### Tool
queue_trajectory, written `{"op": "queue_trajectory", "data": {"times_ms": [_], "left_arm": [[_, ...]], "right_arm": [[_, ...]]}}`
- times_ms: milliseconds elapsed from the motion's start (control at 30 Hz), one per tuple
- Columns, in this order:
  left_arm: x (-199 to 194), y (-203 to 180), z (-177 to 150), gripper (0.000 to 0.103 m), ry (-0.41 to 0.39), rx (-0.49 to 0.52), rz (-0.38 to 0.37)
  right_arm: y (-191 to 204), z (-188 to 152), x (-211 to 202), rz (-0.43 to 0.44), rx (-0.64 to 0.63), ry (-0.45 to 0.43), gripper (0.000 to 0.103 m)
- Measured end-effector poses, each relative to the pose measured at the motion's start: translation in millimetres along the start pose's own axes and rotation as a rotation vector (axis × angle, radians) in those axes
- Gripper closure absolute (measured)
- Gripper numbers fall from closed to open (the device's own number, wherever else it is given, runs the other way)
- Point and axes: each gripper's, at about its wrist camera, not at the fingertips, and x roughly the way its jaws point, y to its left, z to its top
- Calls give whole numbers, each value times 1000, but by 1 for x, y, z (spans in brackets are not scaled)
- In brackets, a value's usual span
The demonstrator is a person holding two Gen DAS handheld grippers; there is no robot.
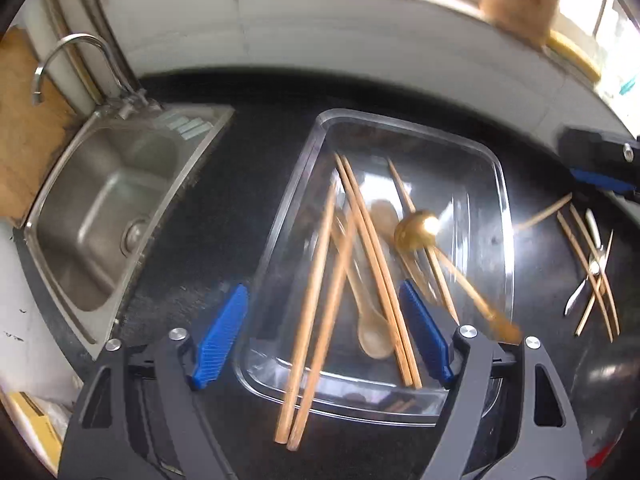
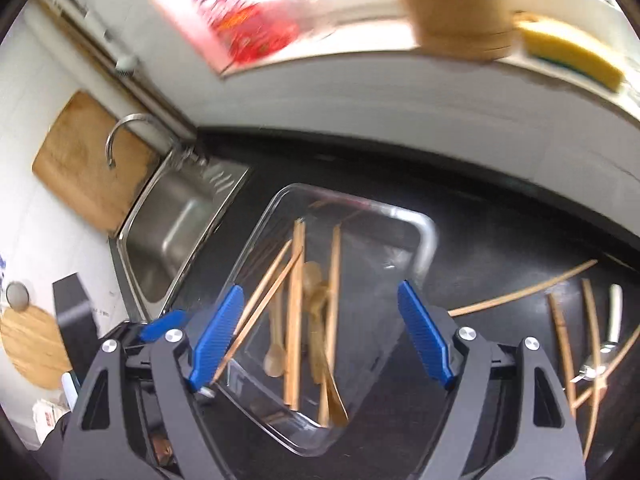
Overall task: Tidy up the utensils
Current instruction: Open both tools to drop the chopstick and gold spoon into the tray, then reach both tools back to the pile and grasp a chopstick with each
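Observation:
A clear plastic tray (image 1: 496,168) sits on the black counter and holds several wooden chopsticks (image 1: 316,280), a pale wooden spoon (image 1: 374,338) and a golden spoon (image 1: 418,228), blurred as if moving. My left gripper (image 1: 324,336) is open above the tray's near end, holding nothing. My right gripper (image 2: 322,336) is open above the same tray (image 2: 426,240), empty. Loose chopsticks (image 2: 520,292) and metal cutlery (image 2: 614,316) lie on the counter to the right; they also show in the left wrist view (image 1: 592,264).
A steel sink (image 1: 108,216) with a curved faucet (image 1: 72,52) lies left of the tray. A wooden board (image 2: 84,160) leans behind it. A yellow sponge (image 2: 572,56) sits on the back ledge. The right gripper's body (image 1: 600,164) shows at right.

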Motion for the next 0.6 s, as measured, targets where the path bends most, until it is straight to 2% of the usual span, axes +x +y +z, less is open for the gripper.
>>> {"op": "queue_trajectory", "data": {"times_ms": [167,300,400,600], "left_arm": [[-20,14,0,27,-34,-43,-29],[-39,5,-4,27,-73,-29,-38],[-56,-18,-10,27,-96,23,-64],[-73,-89,-20,27,-136,201,-136]], "right_arm": [[-31,-15,-37,-40,31,-14,26],[-42,-46,-71,-87,42,-52,26],[-51,-68,-93,-114,64,-87,26],[-91,-120,-146,-194,162,-154,26]]}}
